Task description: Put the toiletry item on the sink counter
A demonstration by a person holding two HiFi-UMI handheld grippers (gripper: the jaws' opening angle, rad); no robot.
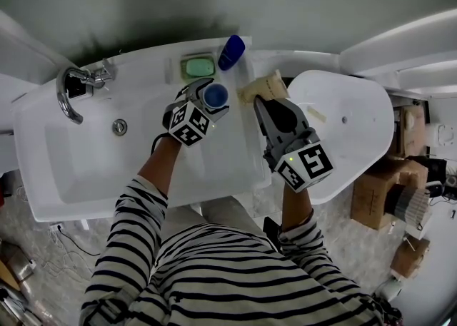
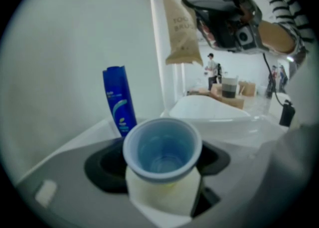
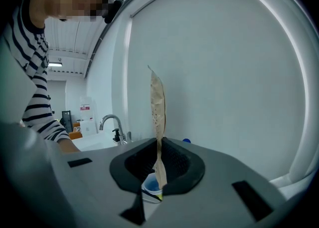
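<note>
Left gripper view: cup (image 2: 162, 144) sat lower centre, clamped between wide-set jaws of my left gripper (image 2: 162, 161). My right gripper (image 3: 158, 174) pinched a paper packet (image 3: 157, 117), jaws nearly together.

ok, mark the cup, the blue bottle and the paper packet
cup (image 2: 162, 151): left gripper view, inside bottom.
blue bottle (image 2: 118, 103): left gripper view, mid body.
paper packet (image 3: 157, 107): right gripper view, middle of its edge.

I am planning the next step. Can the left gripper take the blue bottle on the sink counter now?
Probably not yet. The left gripper is closed on the blue cup, so its jaws are occupied. The way to the blue bottle looks free otherwise; it stands just beyond the cup.
</note>
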